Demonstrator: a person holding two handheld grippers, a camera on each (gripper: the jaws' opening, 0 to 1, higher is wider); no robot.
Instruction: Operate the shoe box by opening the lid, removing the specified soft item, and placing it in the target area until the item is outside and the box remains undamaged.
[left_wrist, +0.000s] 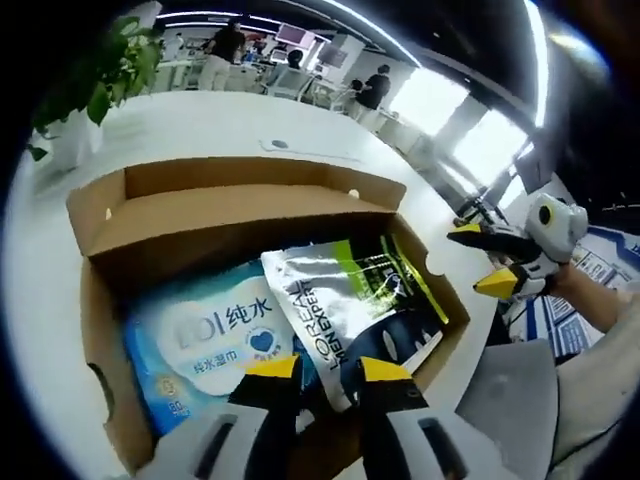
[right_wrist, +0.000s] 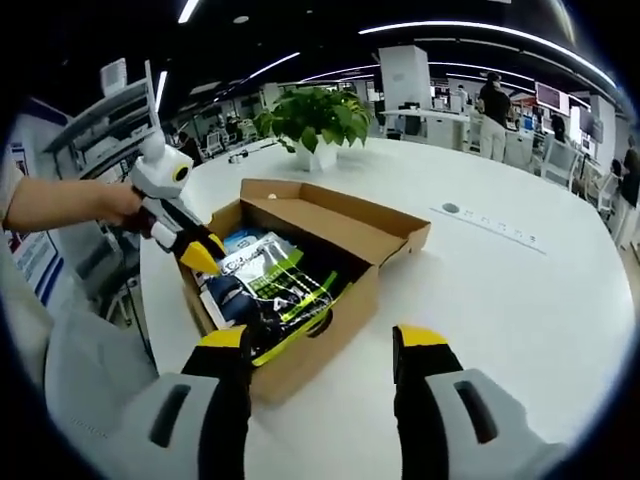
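An open cardboard shoe box (left_wrist: 105, 215) (right_wrist: 325, 325) sits on the white table, its lid (left_wrist: 255, 180) (right_wrist: 350, 215) folded back. Inside lie a blue wet-wipes pack (left_wrist: 200, 340) (right_wrist: 238, 243) and, partly over it, a silver, black and green soft pouch (left_wrist: 345, 300) (right_wrist: 275, 285). My left gripper (left_wrist: 328, 370) (right_wrist: 205, 258) reaches into the box's near end, jaws partly apart with the pouch's lower edge between them. My right gripper (right_wrist: 323, 338) (left_wrist: 482, 258) hovers open outside the box, beside its side wall, holding nothing.
The white table (right_wrist: 500, 280) (left_wrist: 200, 125) spreads wide beyond the box. A potted plant (right_wrist: 315, 115) (left_wrist: 95, 70) stands on it behind the box. A person's forearm (right_wrist: 60, 205) holds the left gripper. Desks and people fill the background.
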